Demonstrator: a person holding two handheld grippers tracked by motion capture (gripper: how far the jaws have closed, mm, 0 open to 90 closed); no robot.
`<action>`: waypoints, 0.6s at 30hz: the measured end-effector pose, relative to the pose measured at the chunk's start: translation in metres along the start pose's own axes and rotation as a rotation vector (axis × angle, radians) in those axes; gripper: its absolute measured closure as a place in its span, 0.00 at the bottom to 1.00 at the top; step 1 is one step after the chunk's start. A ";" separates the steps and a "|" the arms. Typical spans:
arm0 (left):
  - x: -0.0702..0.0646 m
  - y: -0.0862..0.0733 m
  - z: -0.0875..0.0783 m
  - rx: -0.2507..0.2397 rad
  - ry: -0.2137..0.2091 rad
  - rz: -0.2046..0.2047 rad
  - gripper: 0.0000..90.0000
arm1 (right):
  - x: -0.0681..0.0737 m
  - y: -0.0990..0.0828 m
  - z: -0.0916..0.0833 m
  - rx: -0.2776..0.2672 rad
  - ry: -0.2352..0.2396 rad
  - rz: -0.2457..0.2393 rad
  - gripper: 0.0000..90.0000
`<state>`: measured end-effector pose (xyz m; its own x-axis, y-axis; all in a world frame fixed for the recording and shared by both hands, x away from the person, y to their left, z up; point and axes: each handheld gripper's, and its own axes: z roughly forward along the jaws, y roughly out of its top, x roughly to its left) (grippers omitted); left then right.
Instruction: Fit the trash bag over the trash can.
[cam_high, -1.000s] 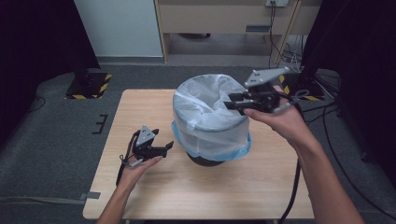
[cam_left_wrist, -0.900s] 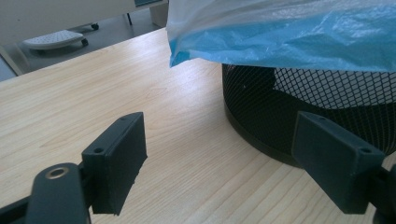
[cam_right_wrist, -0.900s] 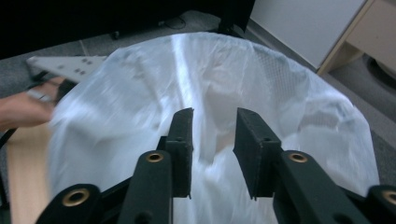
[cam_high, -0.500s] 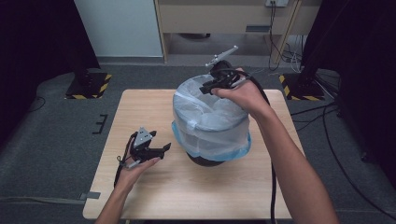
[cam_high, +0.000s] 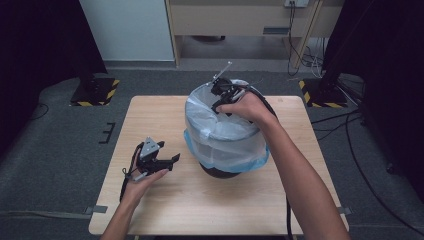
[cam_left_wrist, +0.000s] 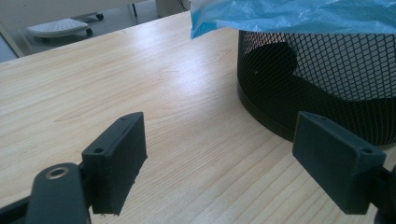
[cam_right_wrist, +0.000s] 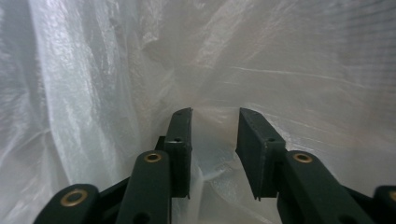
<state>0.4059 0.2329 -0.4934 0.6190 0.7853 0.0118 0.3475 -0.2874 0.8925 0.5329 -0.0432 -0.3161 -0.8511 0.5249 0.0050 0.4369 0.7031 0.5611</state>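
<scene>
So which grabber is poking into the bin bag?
The right gripper, at the far rim of the black mesh bin, reaches into its plastic bag liner. The left gripper hangs open over the table, beside the bin.

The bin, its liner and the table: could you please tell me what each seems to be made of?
The bin looks like black metal mesh, matt, going by its fine grid of holes. The liner seems thin plastic film, translucent white and blue, crinkled and glossy. The table appears light wood or wood-look laminate, with visible grain and a soft sheen.
</scene>
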 end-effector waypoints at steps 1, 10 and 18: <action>0.000 0.000 -0.001 -0.003 0.001 0.000 0.19 | 0.000 -0.001 0.002 0.003 0.003 0.000 0.70; 0.002 -0.001 -0.001 -0.003 0.008 -0.003 0.19 | 0.001 -0.002 0.019 0.054 0.020 0.021 0.50; 0.004 -0.001 -0.002 -0.009 0.013 -0.016 0.18 | -0.001 -0.004 0.031 0.124 -0.033 0.038 0.23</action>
<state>0.4064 0.2380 -0.4935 0.6040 0.7969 0.0033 0.3508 -0.2696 0.8968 0.5404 -0.0319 -0.3438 -0.8242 0.5662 -0.0043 0.5027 0.7352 0.4546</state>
